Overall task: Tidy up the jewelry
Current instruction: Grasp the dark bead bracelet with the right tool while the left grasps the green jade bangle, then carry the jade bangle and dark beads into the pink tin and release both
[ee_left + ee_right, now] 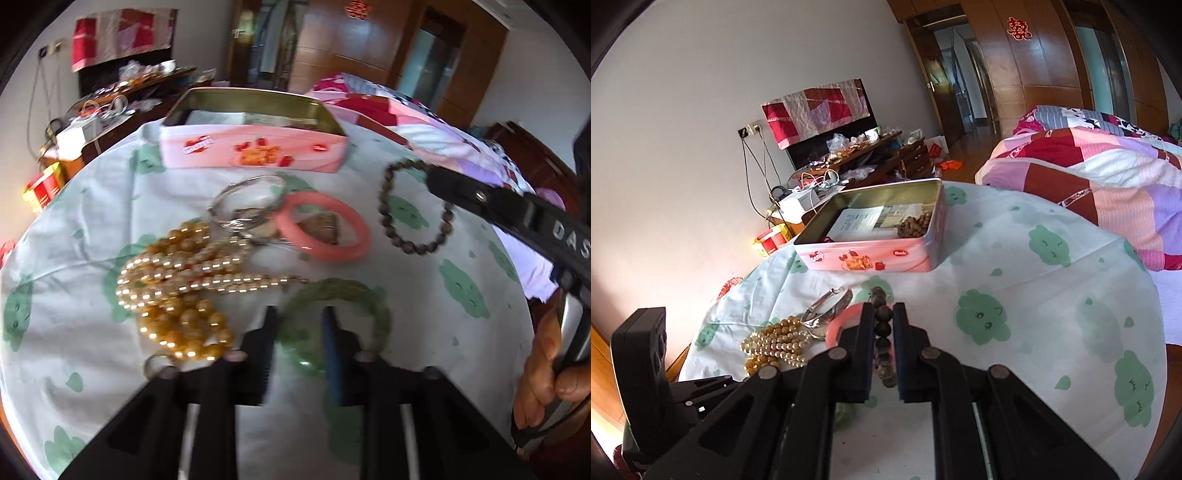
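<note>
Item in hand: dark wooden bead bracelet (pixel 882 332), clamped between the closed jaws of the right gripper (pixel 884 310) and hanging as a loop clear of the cloth, near the open pink biscuit tin (pixel 871 258). The tin stands at the far side of the cloth and already holds a paper card and a heap of brown beads (pixel 914 226) in its right end. Second item: green jade-like bangle (pixel 334 317), lying flat on the cloth with the left gripper (pixel 301 314) astride its near rim, one finger outside the ring and one inside; the jaws stand narrow, but blur hides whether the pads press on it, so the grip cannot be told. Remaining stock on the cloth: pink bangle (pixel 325 225), silver cuff bangle (pixel 247 199), a heap of pearl and amber bead strands (pixel 181 280). Support: white bedsheet with green cloud print (pixel 1052 295). Step judged: transfer of the dark bracelet to the tin. The next move calls for carrying it over the rim and parting the jaws above a bare patch.
</note>
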Demonstrator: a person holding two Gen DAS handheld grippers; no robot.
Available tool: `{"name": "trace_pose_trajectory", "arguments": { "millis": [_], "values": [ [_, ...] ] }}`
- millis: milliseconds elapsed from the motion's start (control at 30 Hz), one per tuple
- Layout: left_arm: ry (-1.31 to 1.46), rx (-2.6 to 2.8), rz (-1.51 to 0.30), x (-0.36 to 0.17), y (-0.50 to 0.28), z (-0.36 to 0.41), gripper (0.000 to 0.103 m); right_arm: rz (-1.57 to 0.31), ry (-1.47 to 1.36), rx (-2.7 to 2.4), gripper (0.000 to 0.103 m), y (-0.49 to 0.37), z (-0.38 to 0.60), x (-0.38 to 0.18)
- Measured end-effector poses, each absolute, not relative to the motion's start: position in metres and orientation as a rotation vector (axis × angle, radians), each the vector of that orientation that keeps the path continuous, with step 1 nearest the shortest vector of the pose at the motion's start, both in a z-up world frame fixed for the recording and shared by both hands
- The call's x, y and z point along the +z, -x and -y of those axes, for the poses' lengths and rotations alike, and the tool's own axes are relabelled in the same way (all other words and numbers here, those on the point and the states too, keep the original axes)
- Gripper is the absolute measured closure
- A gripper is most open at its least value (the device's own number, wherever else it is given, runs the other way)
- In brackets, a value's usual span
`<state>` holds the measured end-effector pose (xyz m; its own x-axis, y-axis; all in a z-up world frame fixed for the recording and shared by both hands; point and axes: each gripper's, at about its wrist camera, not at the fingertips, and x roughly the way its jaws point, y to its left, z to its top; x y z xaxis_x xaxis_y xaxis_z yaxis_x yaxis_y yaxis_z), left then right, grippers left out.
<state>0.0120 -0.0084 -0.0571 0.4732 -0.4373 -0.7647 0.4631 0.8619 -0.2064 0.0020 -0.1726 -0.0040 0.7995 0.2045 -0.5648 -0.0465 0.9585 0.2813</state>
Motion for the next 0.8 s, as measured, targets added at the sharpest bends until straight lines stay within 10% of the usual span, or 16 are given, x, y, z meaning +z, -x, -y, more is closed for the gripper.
{"name": "trace_pose_trajectory", "arguments": {
  "millis": [800],
  "values": [
    [0.049,-0.491,-0.634,0.013,-0.042,-0.02,0.094,-0.52,-0.265,0.165,0.09,-0.015,0.179,0.035]
  ]
}}
